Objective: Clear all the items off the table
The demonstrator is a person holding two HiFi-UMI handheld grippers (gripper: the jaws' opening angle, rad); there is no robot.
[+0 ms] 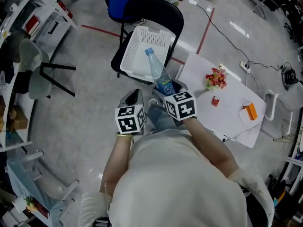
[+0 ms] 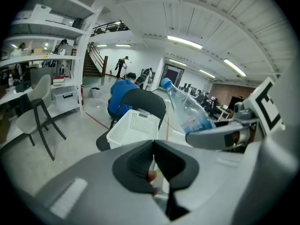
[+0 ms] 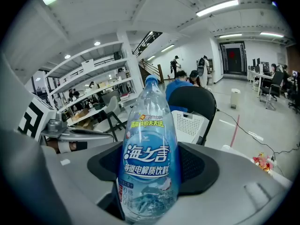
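Note:
My right gripper (image 3: 151, 170) is shut on a clear plastic bottle (image 3: 149, 153) with a blue label and blue cap, held upright by its lower body. In the head view the bottle (image 1: 158, 72) leans over the near edge of a white basket (image 1: 142, 51) that rests on a black chair (image 1: 156, 6). My left gripper (image 2: 153, 156) hangs just left of the right gripper (image 1: 166, 91). Its pads meet. A small reddish spot shows in the slit between them; I cannot tell what it is.
A white table (image 1: 232, 119) stands to the right. It bears a red and yellow bundle (image 1: 216, 78), a small red item (image 1: 215, 101) and an orange box (image 1: 250, 111). White shelves (image 1: 28, 18) and a grey chair (image 1: 33, 67) are at the left. A person in blue (image 2: 123, 93) sits behind the black chair.

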